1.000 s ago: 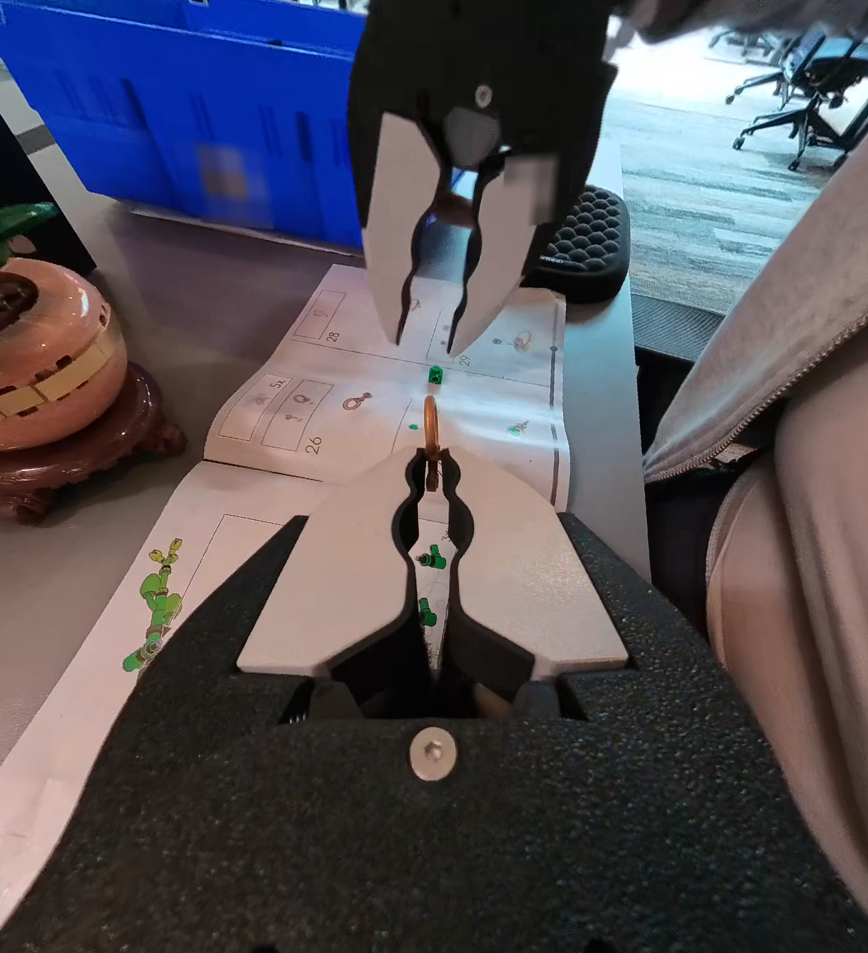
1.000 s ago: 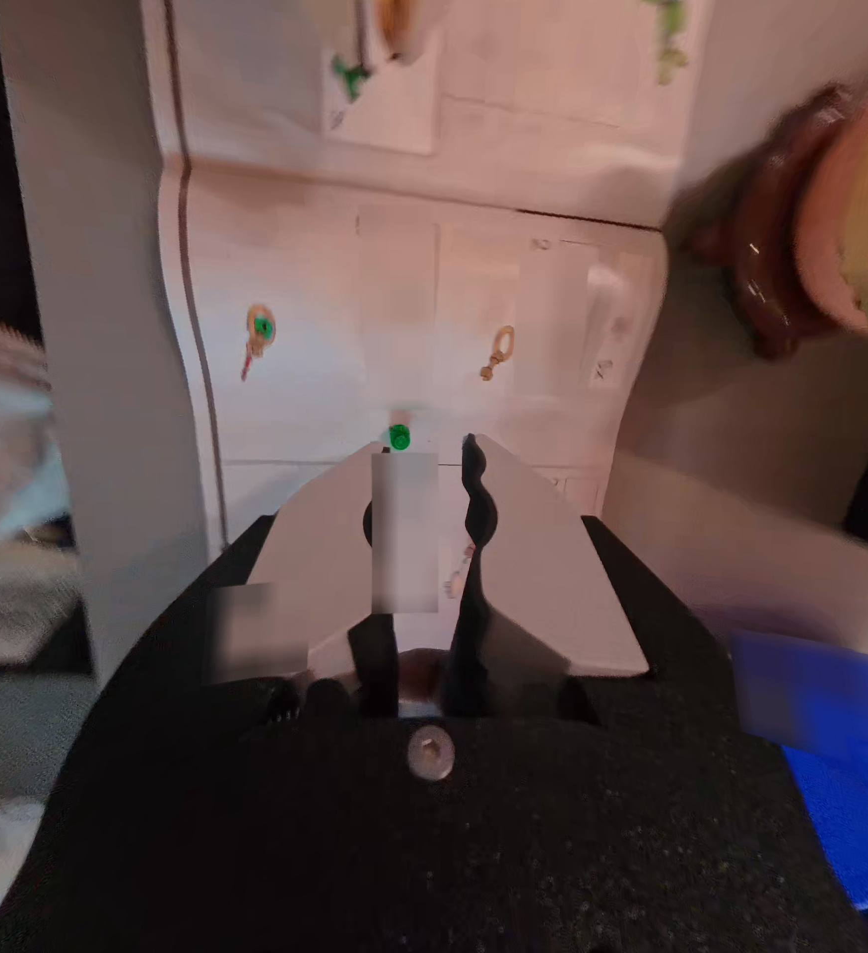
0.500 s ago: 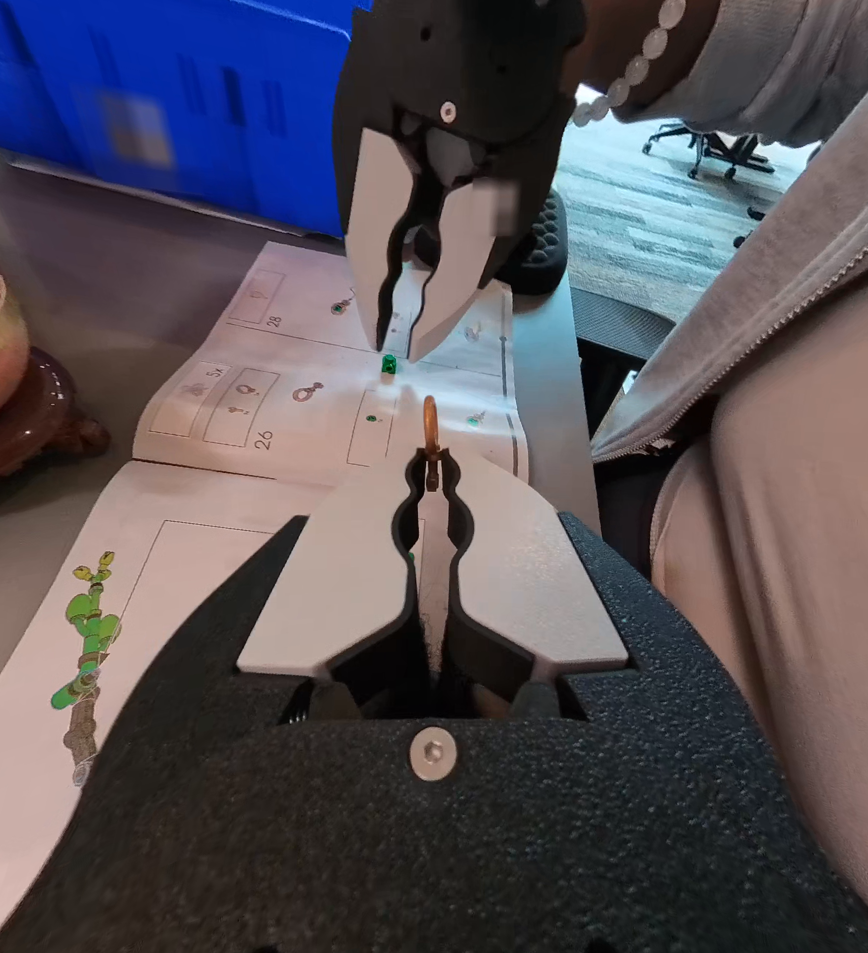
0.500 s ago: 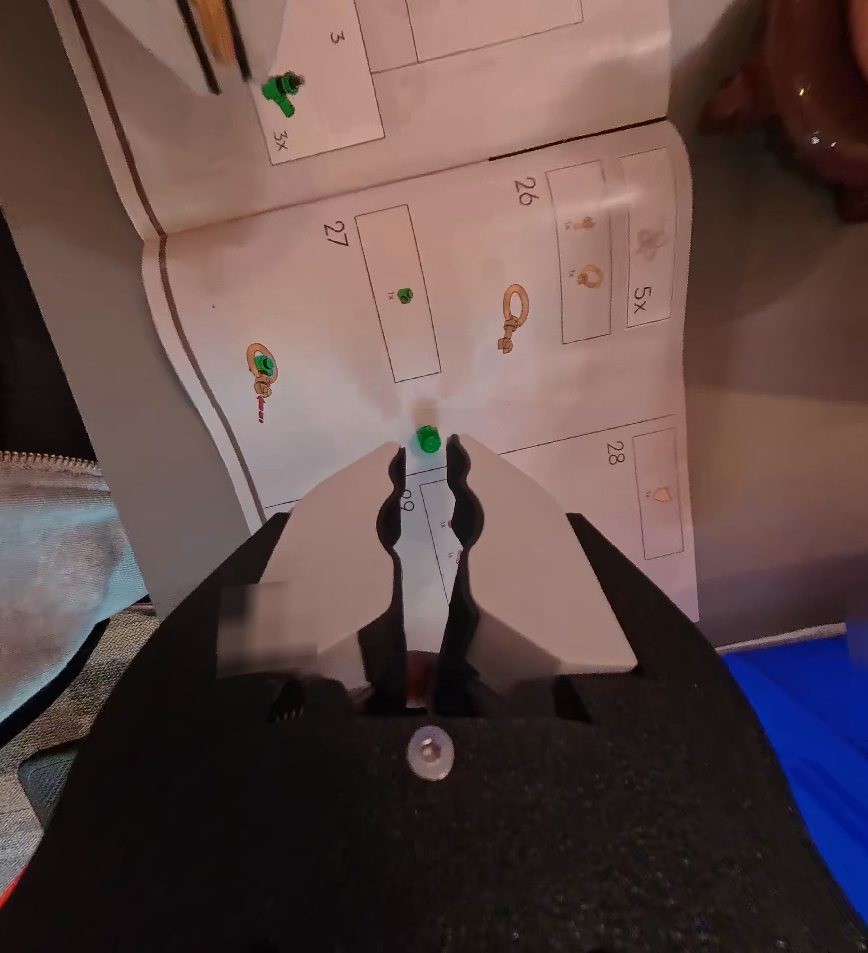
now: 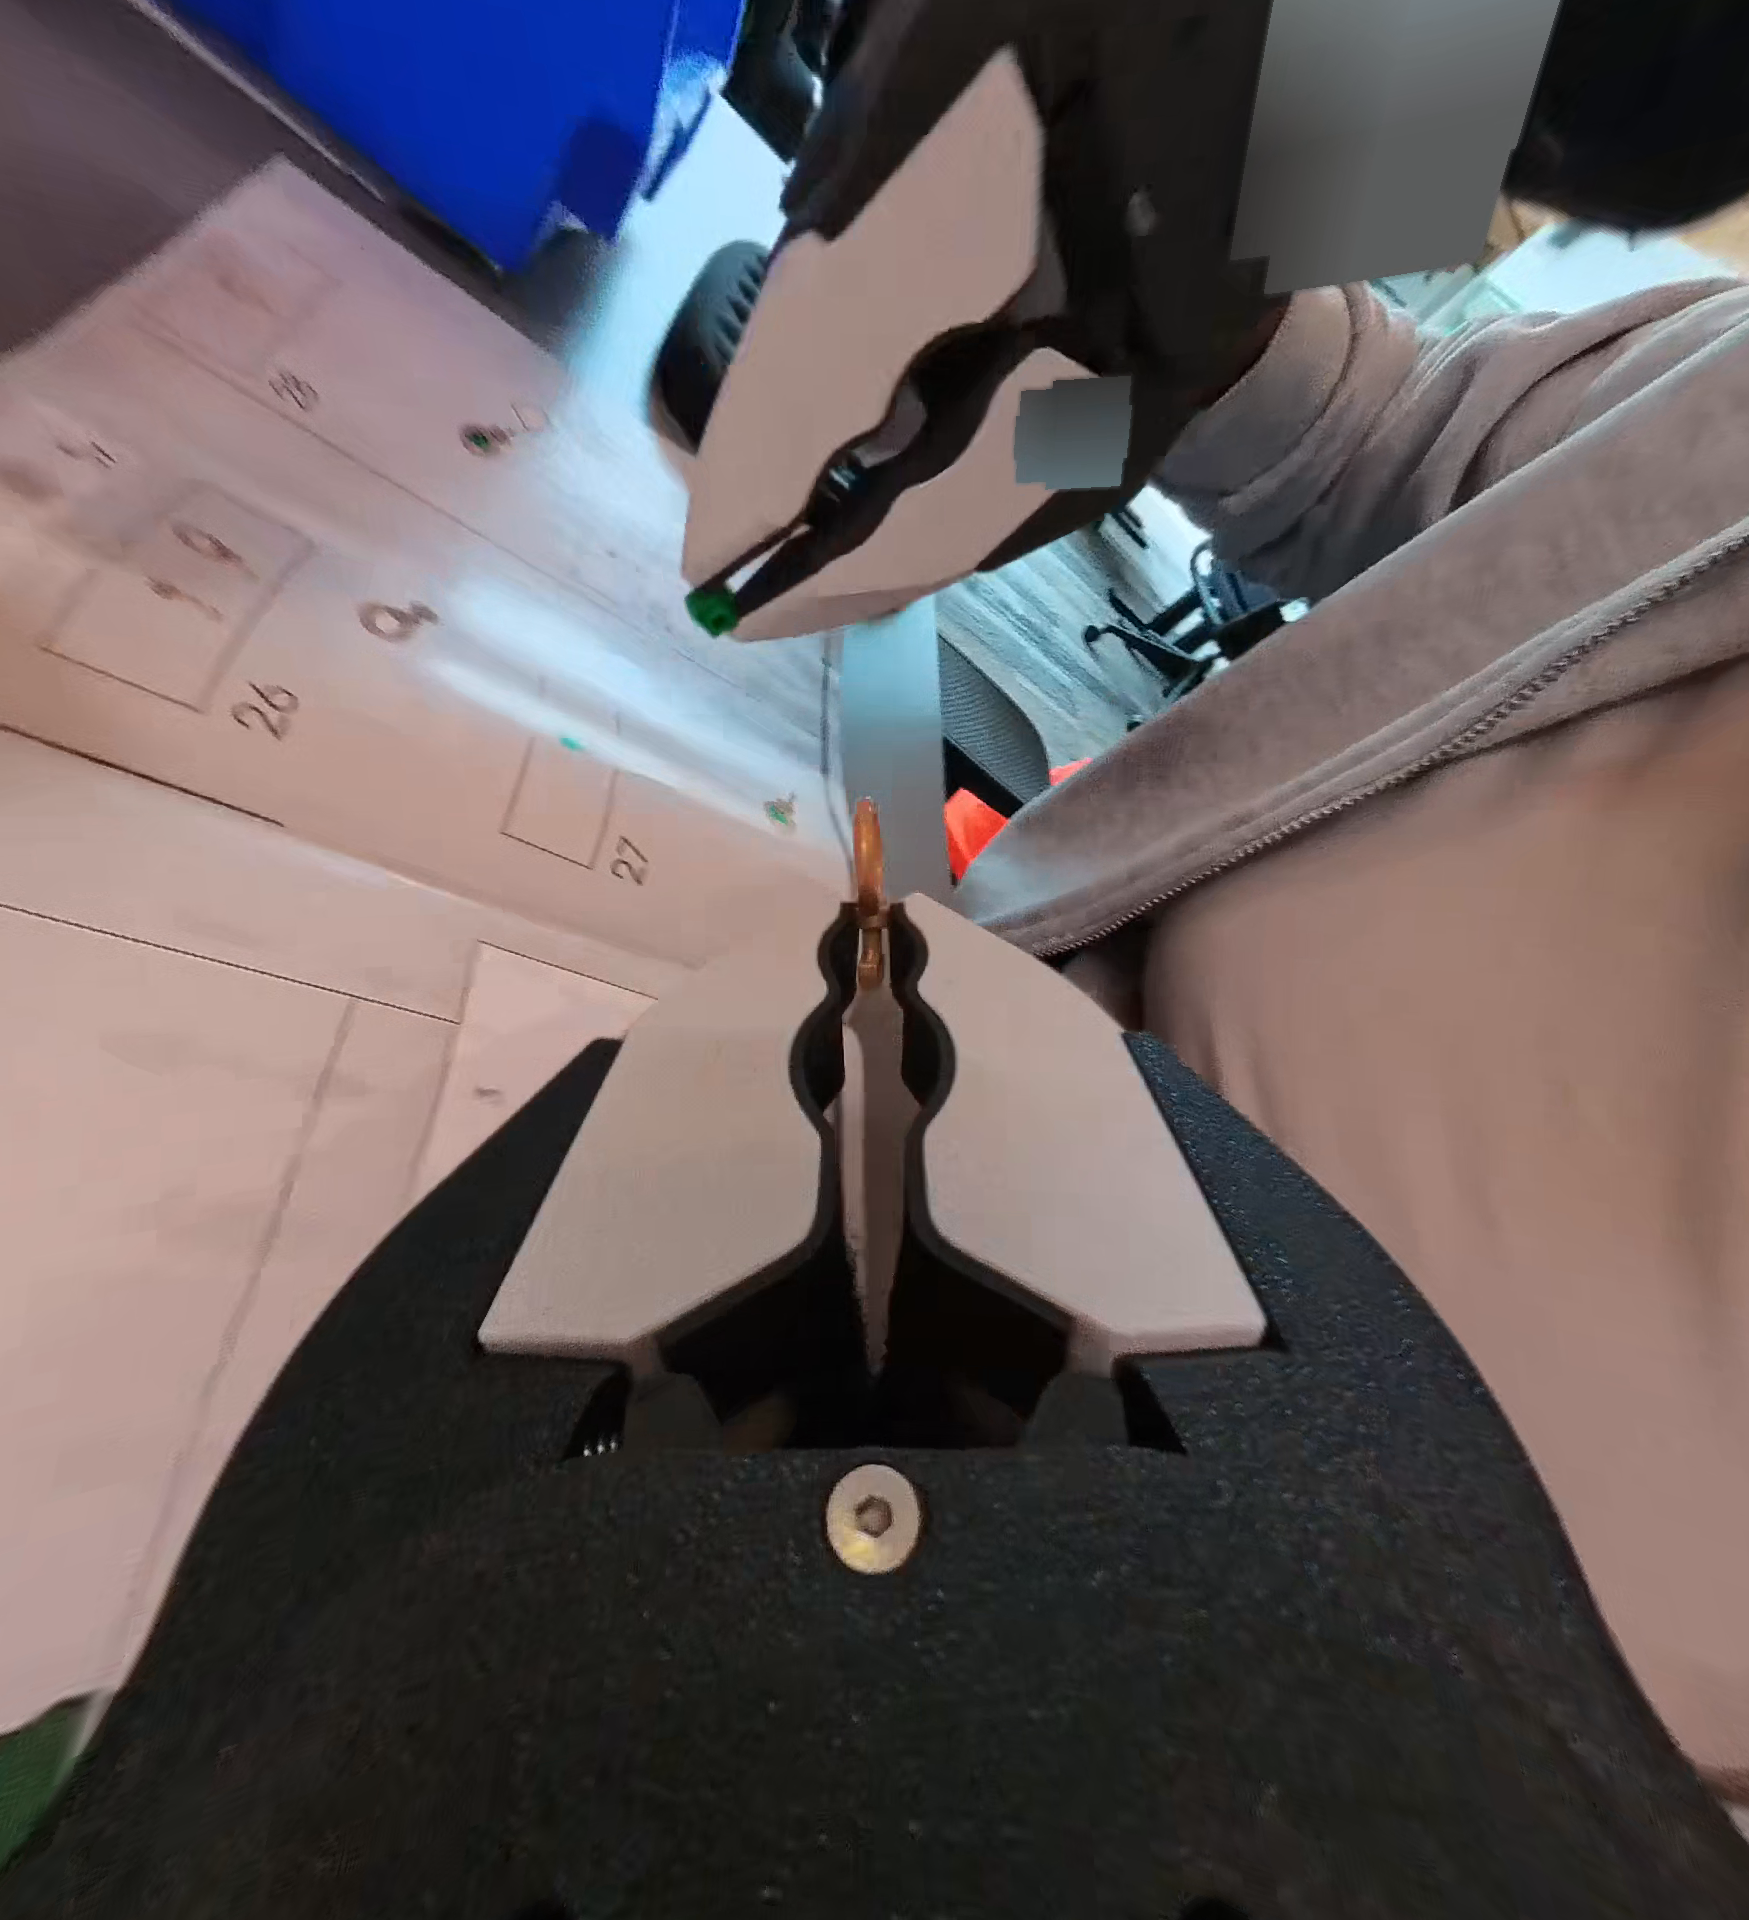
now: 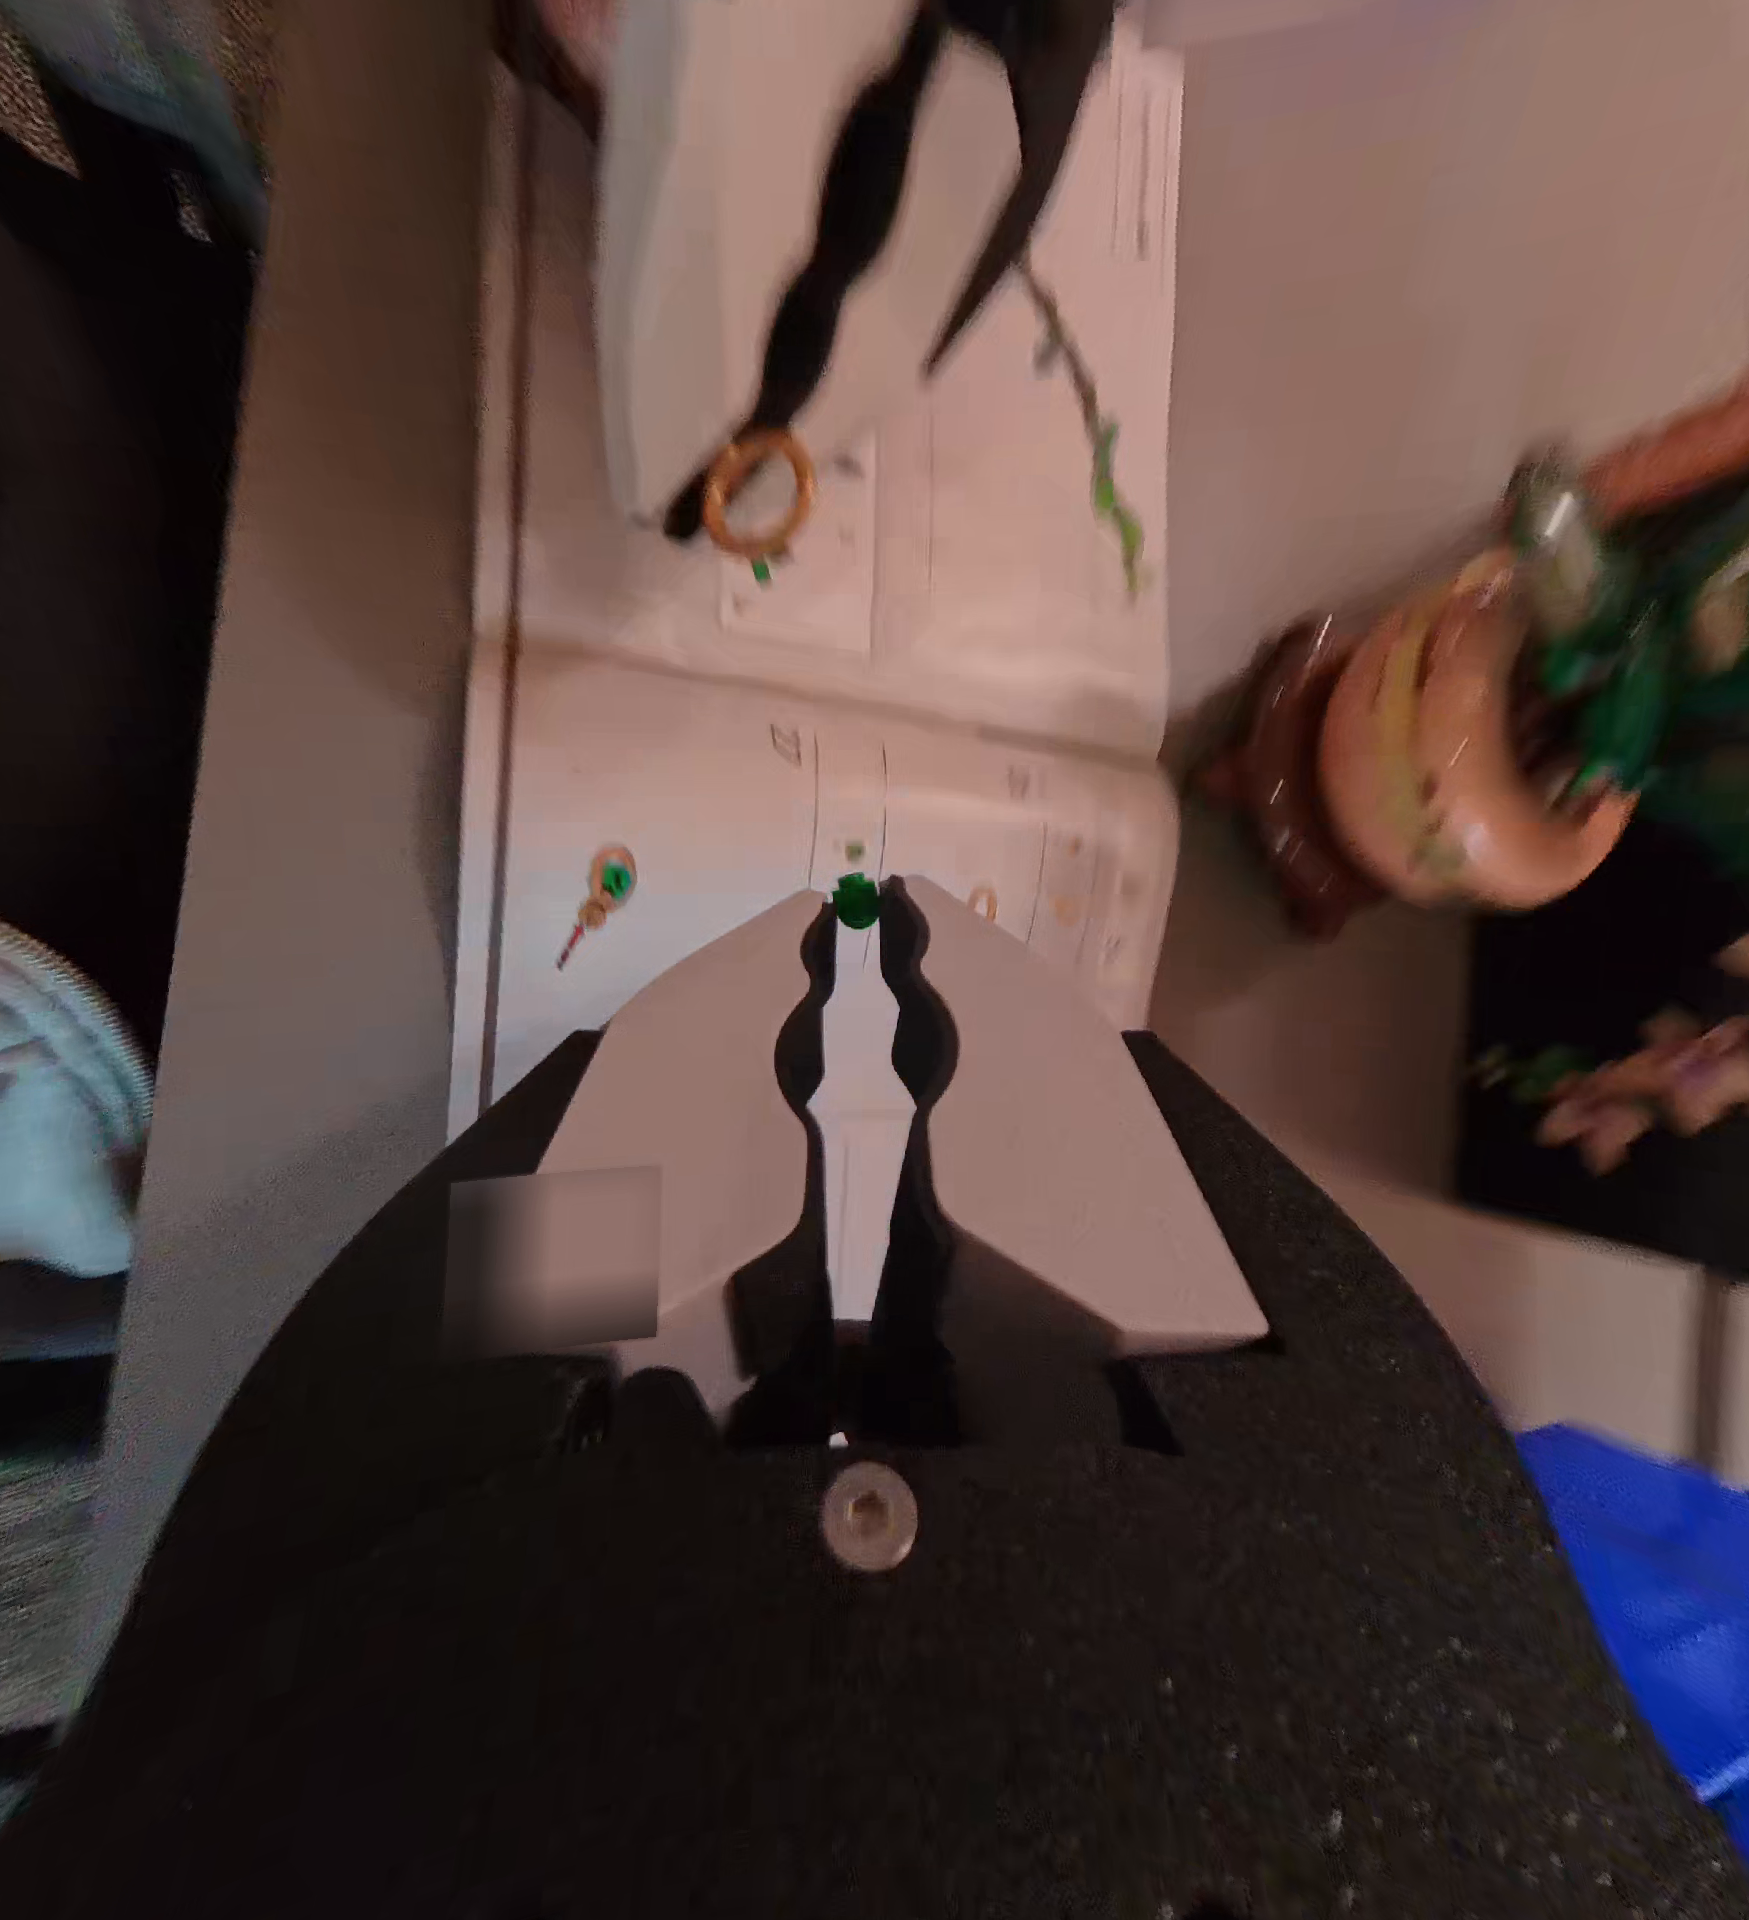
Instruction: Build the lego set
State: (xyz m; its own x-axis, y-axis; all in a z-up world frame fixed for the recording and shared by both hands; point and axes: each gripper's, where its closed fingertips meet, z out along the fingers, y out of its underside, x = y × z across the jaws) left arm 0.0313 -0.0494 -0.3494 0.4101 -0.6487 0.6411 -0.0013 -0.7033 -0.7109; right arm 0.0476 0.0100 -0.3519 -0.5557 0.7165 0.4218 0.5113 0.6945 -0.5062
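Note:
My left gripper [image 5: 870, 909] is shut on a small tan ring piece [image 5: 867, 844], which sticks up from the tips edge-on. In the right wrist view the same ring [image 6: 758, 502] shows at the tips of the left gripper [image 6: 688, 514]. My right gripper [image 6: 857, 896] is shut on a tiny green stud [image 6: 856, 902], held above the open instruction booklet [image 6: 953, 727]. In the left wrist view the right gripper [image 5: 719, 613] hangs above and beyond the ring with the green stud [image 5: 712, 610] at its tips. The two pieces are apart.
The booklet [image 5: 226, 831] lies open on the grey table [image 6: 330, 727]. A built pot with a green plant [image 6: 1472, 790] stands beside the booklet. A blue crate [image 5: 496, 114] is at the back. A person's grey jacket [image 5: 1472, 623] fills the right side.
My right gripper closed on the green stud that lay on the booklet and lifted it. Both grippers tilted and came closer together. The left still holds the ring.

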